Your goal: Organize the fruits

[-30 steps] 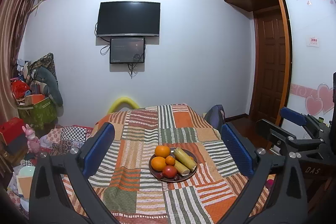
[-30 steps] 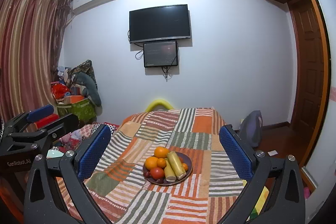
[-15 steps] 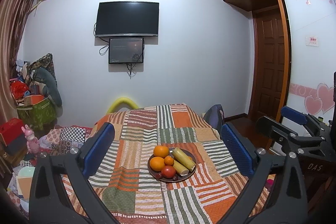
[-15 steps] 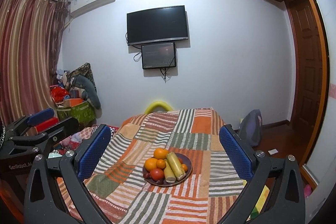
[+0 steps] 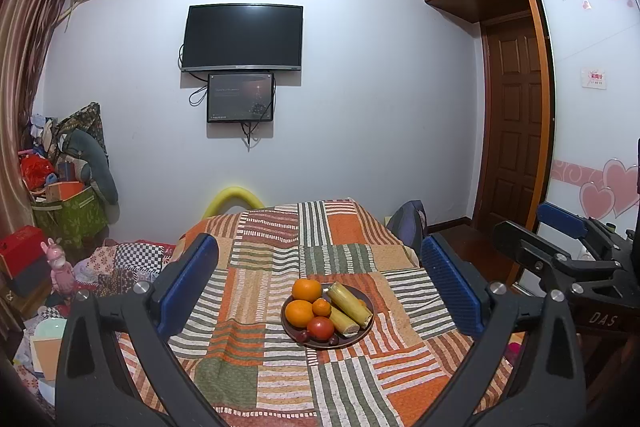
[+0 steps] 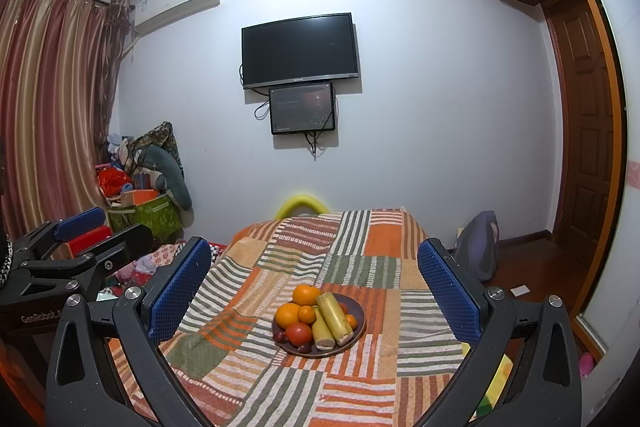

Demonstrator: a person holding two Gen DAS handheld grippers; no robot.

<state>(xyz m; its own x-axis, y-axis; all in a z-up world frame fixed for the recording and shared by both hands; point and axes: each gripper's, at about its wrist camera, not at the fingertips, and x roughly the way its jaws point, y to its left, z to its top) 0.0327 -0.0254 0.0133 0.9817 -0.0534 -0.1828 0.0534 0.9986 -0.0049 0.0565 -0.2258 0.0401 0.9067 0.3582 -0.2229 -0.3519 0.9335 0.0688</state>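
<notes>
Left wrist view: a patchwork tablecloth (image 5: 280,267) is seen covering the tabletop, with a dark round plate (image 5: 366,323) set near its middle, well apart from every edge. Two sugarcane pieces (image 5: 350,303) are laid side by side on the plate, touching three oranges (image 5: 306,289), one red apple (image 5: 321,327) and small dark fruits (image 5: 302,336). Left gripper (image 5: 320,283) and right gripper (image 6: 314,283) are both held wide apart above the table, gripping nothing.

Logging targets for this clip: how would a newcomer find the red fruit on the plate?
On the patchwork cloth sits a dark round plate piled with fruit. At its near edge, beside the two pale yellow-green stalks, lies the red fruit: the only large red piece, below the oranges.
</notes>
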